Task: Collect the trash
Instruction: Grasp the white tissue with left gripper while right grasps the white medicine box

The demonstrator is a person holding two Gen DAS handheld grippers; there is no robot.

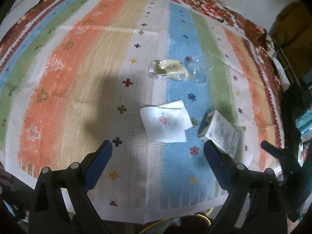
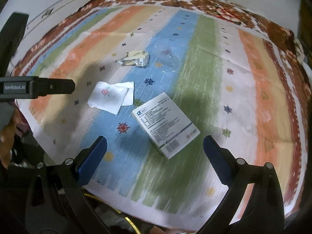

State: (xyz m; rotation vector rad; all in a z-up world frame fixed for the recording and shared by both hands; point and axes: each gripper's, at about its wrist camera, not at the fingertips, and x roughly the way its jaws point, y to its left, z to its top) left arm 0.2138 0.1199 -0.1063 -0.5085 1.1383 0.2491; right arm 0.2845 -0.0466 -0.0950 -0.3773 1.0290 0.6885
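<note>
Left wrist view shows the left gripper [image 1: 158,152] with its jaws spread wide and nothing between them, hanging over a striped cloth [image 1: 78,78] that covers the table. We note four pieces of trash on the cloth: a folded white napkin [image 1: 165,122] with a pink flower print, lying just ahead of the jaws; a small white carton [image 1: 220,132] just beside it toward the right jaw; a crumpled yellowish wrapper [image 1: 168,70] farther off; and a piece of clear film [image 1: 198,70] touching or nearly touching that wrapper.

In the right wrist view, the right gripper [image 2: 155,150] also has its jaws spread and empty, with the carton [image 2: 165,124] lying flat between and slightly ahead of them. We cannot see a bin or bag clearly in either view.

We judge collection has not begun; each gripper appears lined up for a first pick, the left on the napkin, the right on the carton.

Recommendations:
- Turn the right jaws to span the carton's narrow width, then close on its edges.
- Pinch the napkin at its raised folded corner so that the cloth is not gathered with it.
- The clear film is hard to see; we advise approaching it slowly.
</note>
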